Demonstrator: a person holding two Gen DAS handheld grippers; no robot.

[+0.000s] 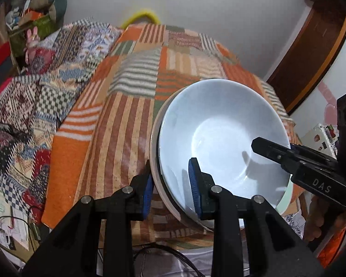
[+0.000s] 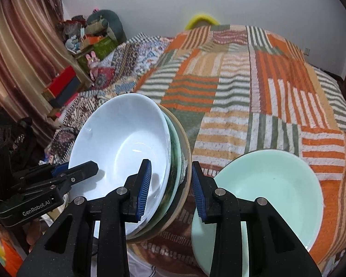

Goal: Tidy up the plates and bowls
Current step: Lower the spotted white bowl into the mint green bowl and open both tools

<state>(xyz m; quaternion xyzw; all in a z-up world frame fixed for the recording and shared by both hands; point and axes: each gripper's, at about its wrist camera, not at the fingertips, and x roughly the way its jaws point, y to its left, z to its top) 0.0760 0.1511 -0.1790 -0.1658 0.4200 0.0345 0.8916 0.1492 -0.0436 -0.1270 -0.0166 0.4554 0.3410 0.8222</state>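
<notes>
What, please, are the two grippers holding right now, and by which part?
Both straddle the rim of the stack of bowls: left gripper one side, right gripper opposite.

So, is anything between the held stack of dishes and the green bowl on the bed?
Nothing visible. The stack, clamped at its rims by both claws, left and right, sits right beside the green bowl; only bare blanket lies around them.

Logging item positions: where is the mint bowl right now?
The mint bowl sits on the striped bedspread at lower right of the right wrist view, just right of the held stack.
</notes>
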